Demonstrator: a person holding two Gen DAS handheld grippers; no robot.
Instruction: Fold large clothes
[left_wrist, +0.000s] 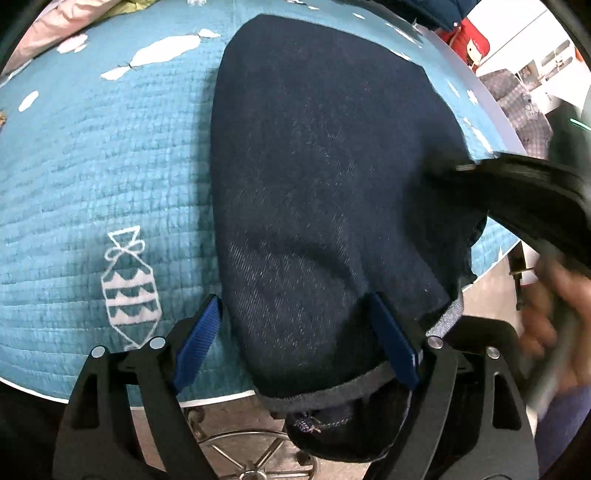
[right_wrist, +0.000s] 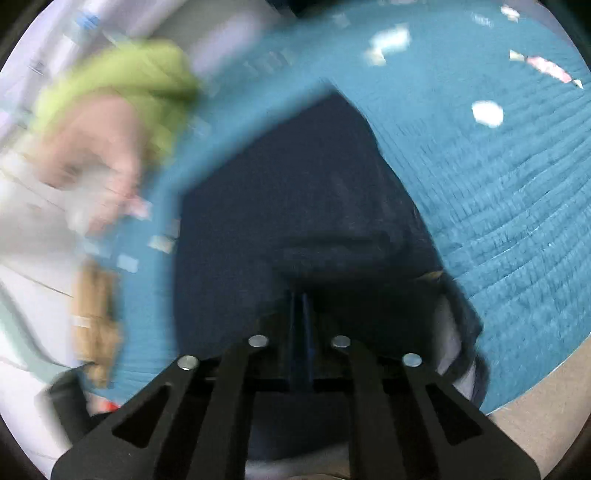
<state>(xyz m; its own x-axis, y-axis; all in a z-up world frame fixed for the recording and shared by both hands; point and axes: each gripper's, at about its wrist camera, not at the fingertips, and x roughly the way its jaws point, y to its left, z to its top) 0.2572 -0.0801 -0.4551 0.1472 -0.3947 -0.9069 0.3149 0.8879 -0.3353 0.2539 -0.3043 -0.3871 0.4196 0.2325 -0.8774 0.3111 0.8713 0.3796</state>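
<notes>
A dark navy denim garment (left_wrist: 325, 177) lies folded lengthwise on the teal quilted cover (left_wrist: 92, 166), its near end hanging over the table's front edge. My left gripper (left_wrist: 301, 332) is open, its blue pads on either side of the garment's near end; the cloth bulges between them. In the blurred right wrist view the same garment (right_wrist: 295, 192) stretches away from my right gripper (right_wrist: 300, 314), whose blue pads are pressed together on the cloth. The right gripper's black body (left_wrist: 535, 195) shows at the right of the left wrist view.
A pile of pink and green clothes (right_wrist: 110, 110) lies at the far left of the cover in the right wrist view. The table's front edge (left_wrist: 207, 400) runs below the left gripper, with a chair base (left_wrist: 251, 454) on the floor underneath. A person's hand (left_wrist: 557, 332) is at the right.
</notes>
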